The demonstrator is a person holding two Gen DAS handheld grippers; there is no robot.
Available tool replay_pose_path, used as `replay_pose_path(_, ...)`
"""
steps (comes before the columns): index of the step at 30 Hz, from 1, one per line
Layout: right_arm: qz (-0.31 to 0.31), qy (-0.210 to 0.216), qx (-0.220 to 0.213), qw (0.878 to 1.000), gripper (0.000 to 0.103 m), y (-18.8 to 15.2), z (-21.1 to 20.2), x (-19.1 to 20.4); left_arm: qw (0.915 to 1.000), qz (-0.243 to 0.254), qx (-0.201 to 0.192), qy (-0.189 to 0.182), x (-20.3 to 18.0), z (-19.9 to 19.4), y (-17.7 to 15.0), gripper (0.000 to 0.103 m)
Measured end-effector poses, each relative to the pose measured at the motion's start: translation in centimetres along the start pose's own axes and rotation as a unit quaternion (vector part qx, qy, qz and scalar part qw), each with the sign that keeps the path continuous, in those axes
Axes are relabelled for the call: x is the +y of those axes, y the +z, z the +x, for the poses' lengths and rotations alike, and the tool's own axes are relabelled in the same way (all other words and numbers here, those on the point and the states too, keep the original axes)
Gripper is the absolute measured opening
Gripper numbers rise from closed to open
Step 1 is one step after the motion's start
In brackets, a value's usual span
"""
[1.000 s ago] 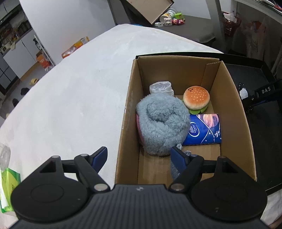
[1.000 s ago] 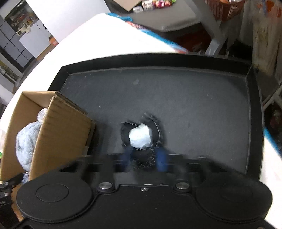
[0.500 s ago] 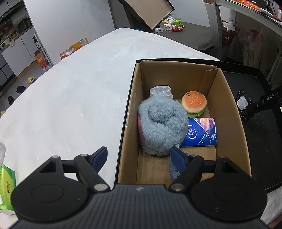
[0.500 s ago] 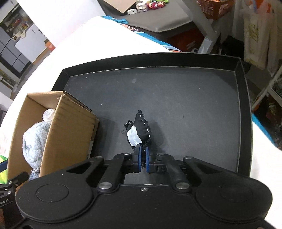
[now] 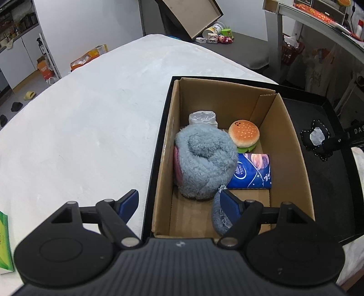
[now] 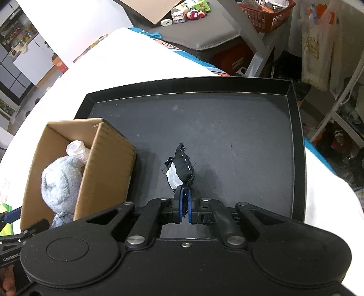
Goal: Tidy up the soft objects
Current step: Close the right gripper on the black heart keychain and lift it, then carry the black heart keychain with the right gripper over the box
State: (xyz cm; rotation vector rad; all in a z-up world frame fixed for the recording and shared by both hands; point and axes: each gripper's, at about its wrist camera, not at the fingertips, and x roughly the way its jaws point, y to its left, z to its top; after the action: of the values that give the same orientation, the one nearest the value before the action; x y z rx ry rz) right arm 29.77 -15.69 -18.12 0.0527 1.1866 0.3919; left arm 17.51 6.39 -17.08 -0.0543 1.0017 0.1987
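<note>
My right gripper (image 6: pixel 184 193) is shut on the edge of a small black fabric toy (image 6: pixel 183 166) with white stitching and a white patch, held just above the black tray (image 6: pixel 227 127). The same toy (image 5: pixel 316 137) shows at the right edge of the left wrist view, hanging from the right gripper (image 5: pixel 329 145). A cardboard box (image 5: pixel 293 145) stands on the tray's left part; inside lie a fluffy grey-blue plush (image 5: pixel 202 159), a burger plush (image 5: pixel 243 134), a blue tissue pack (image 5: pixel 252 172) and a clear plastic wad (image 5: pixel 202 117). My left gripper (image 5: pixel 179 201) hangs open over the box's near left wall.
White cloth (image 5: pixel 86 127) covers the table left of the box. A green pack (image 5: pixel 4 241) lies at the table's near left corner. The tray's raised rim (image 6: pixel 295 159) borders the right side. Cluttered shelves, a red basket (image 6: pixel 268 13) and a grey bench stand beyond.
The right gripper's jaws closed on the black toy and lifted it off the tray floor. The left gripper stayed open and tilted slightly over the box.
</note>
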Motion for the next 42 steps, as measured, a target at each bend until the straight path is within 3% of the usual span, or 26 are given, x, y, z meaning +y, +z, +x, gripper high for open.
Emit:
replay_pose_path(10, -0.019, -0.029, -0.011, 0.999, 0.004, 0.0, -3.4, 1.2, 0.9994, 0.028, 0.000, -0.019, -0.1, -1.0, 0.7, 0.077)
replay_pose_path(26, -0.052, -0.024, -0.033, 0.998, 0.004, 0.5, -7.2, 6.0, 0.9963, 0.066, -0.008, -0.056, 1.6, -1.2, 0.8, 0.073)
replay_pose_path(42, -0.093, -0.010, -0.027, 0.995, 0.004, -0.3, -7.5, 12.4, 0.9958, 0.055, -0.015, -0.072, 2.5, -0.6, -0.4, 0.037)
